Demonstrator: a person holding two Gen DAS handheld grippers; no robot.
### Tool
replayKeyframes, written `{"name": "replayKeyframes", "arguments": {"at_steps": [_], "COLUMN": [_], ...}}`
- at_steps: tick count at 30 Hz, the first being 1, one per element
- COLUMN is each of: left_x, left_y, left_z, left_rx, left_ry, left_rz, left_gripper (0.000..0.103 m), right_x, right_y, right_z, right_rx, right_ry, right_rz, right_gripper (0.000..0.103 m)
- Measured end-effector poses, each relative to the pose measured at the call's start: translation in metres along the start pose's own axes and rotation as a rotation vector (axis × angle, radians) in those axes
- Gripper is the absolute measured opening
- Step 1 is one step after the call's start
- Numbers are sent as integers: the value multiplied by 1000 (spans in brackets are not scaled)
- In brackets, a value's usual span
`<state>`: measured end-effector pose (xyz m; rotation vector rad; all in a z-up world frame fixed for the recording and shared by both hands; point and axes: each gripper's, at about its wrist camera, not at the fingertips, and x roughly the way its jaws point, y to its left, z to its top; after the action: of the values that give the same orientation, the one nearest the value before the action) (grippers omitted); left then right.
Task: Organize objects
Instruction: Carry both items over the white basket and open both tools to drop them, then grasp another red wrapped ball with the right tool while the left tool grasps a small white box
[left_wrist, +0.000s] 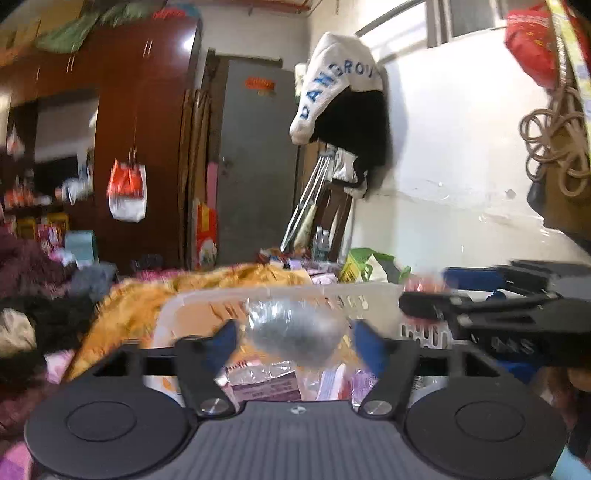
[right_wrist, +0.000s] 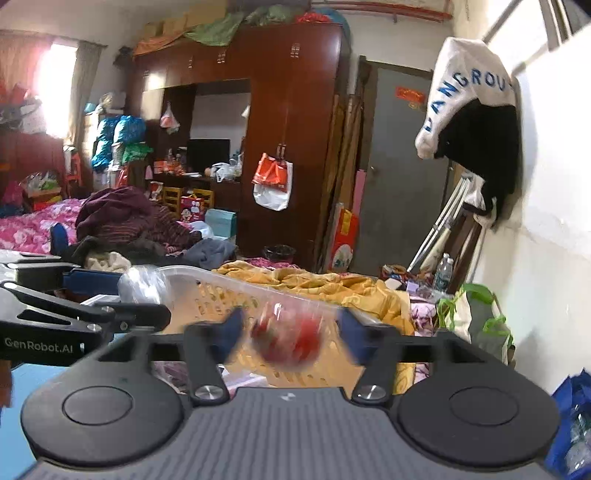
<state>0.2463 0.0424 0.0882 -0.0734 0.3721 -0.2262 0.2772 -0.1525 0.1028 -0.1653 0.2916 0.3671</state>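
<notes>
Above basket rim (right_wrist: 221, 281): spread fingers (right_wrist: 231, 328).

Translucent white slotted basket (right_wrist: 221, 291). Beyond basket: mustard-yellow blanket (right_wrist: 332, 284). Left of basket: pink floral bedspread (right_wrist: 29, 229). Above basket: blurred red packet (right_wrist: 288, 339); clear silvery bag (left_wrist: 295, 328).

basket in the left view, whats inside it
Inside the basket, crinkly packets in pink and white lie on the bottom. A clear bag between the left tongs covers the middle, so what lies beneath it is hidden.
</notes>
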Motion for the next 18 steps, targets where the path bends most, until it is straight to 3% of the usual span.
{"name": "replayKeyframes", "arguments": {"at_steps": [4,9,11,16,18], "left_x": [-5,-56,-75,-89,-86], "left_y": [1,-2,4,20,28], "left_z": [-8,-32,-49,-93,-103], "left_rx": [29,76,59,12,-7], "left_ry": [38,-67,-69,-17,6], "left_rz": [-30,-14,-37,-27,2], "left_gripper": [87,89,95,95,95], "right_x": [-31,-72,-74,-33,-19], "right_y": [-10,-26,-30,-33,-34], "right_z": [-13,-52,-72,-97,-102], "right_rx": [66,139,160,207,240], "right_ry": [-50,-84,-19,183,239], "right_rz": [42,81,80,49,92], "right_gripper": [93,103,103,101,85]}}
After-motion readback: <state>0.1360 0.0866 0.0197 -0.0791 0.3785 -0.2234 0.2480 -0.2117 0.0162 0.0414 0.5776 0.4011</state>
